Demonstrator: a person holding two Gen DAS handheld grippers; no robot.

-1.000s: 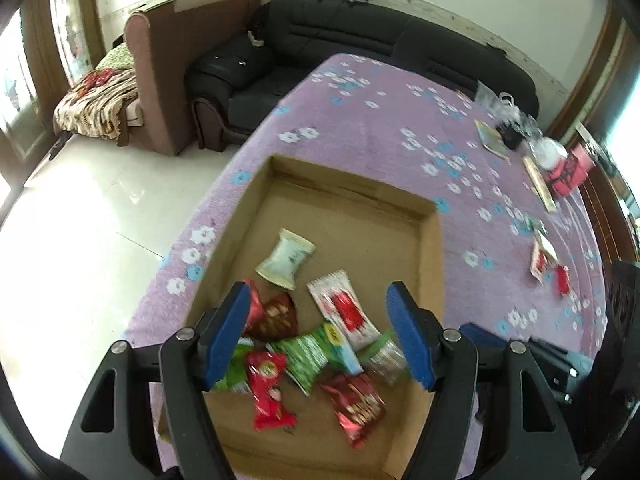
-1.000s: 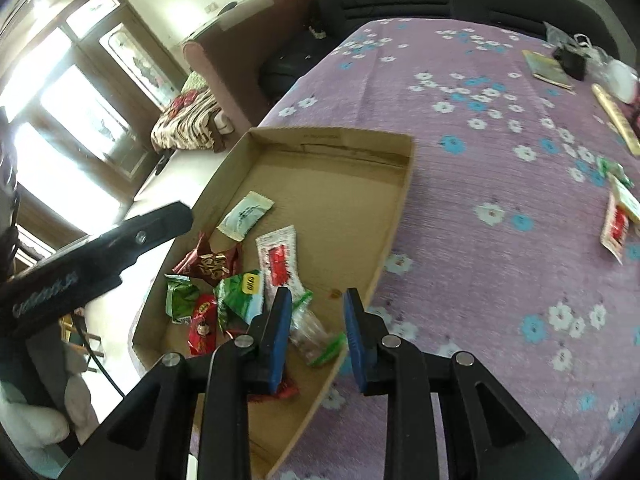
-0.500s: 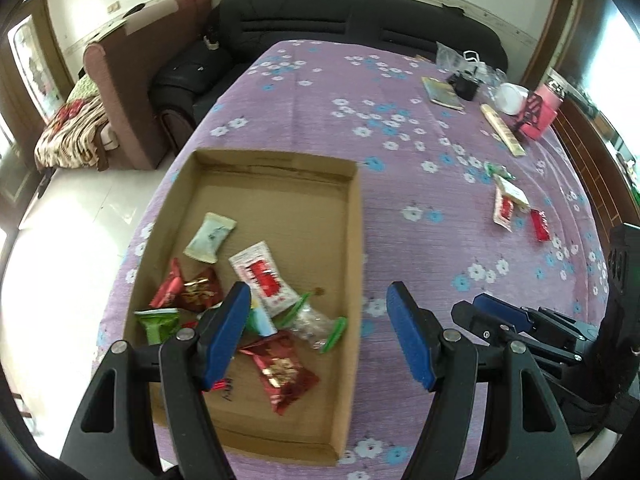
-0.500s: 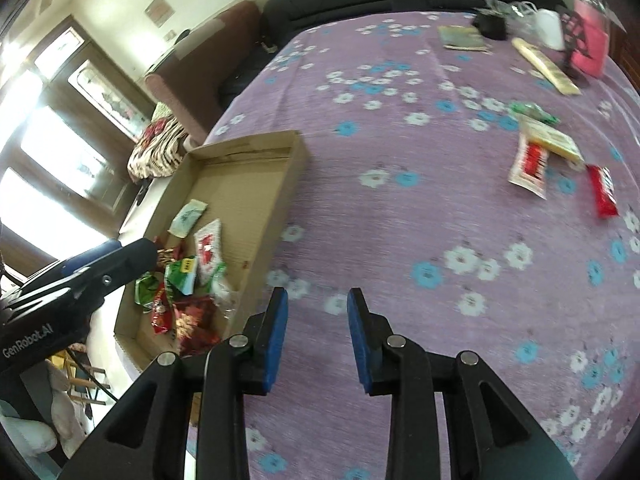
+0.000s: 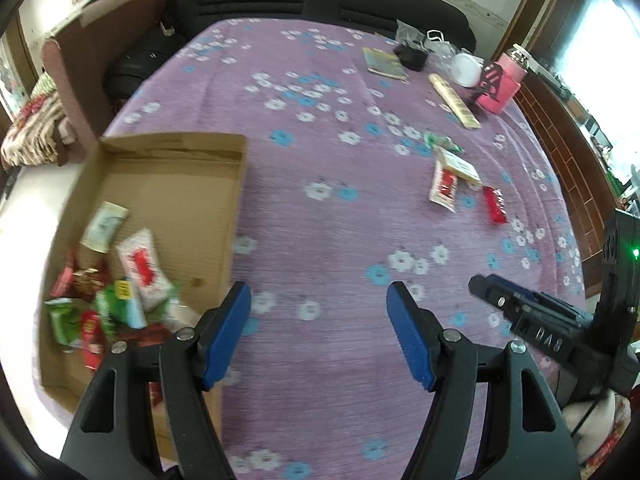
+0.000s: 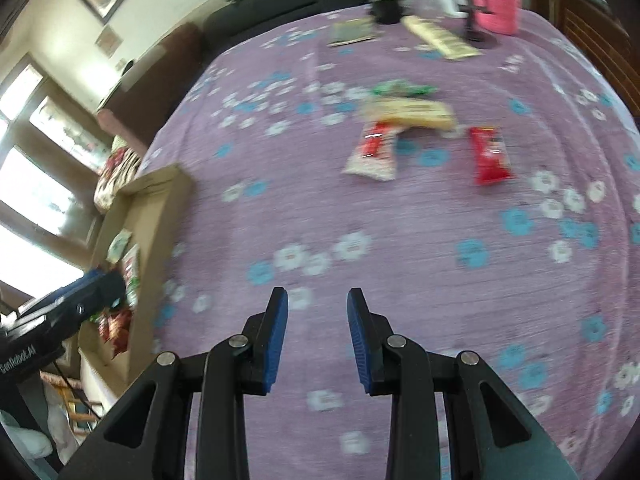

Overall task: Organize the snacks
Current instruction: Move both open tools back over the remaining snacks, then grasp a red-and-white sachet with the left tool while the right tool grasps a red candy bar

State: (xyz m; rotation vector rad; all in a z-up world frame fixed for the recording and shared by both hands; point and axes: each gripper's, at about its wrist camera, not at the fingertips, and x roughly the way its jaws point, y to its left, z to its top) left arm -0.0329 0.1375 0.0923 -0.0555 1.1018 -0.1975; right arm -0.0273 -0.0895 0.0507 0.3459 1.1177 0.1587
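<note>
Right wrist | right tool parted, empty | red snack far ahead, right

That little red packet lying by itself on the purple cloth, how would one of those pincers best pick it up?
The red packet lies flat, apart from the other wrappers, long axis pointing away from the right gripper. Probably best to come straight down from above and pinch across its narrow middle, one finger on each long edge. The crimped ends look thin and floppy, so they would likely slip. The open jaws look wide enough.

Right gripper swung from box, empty.
</note>
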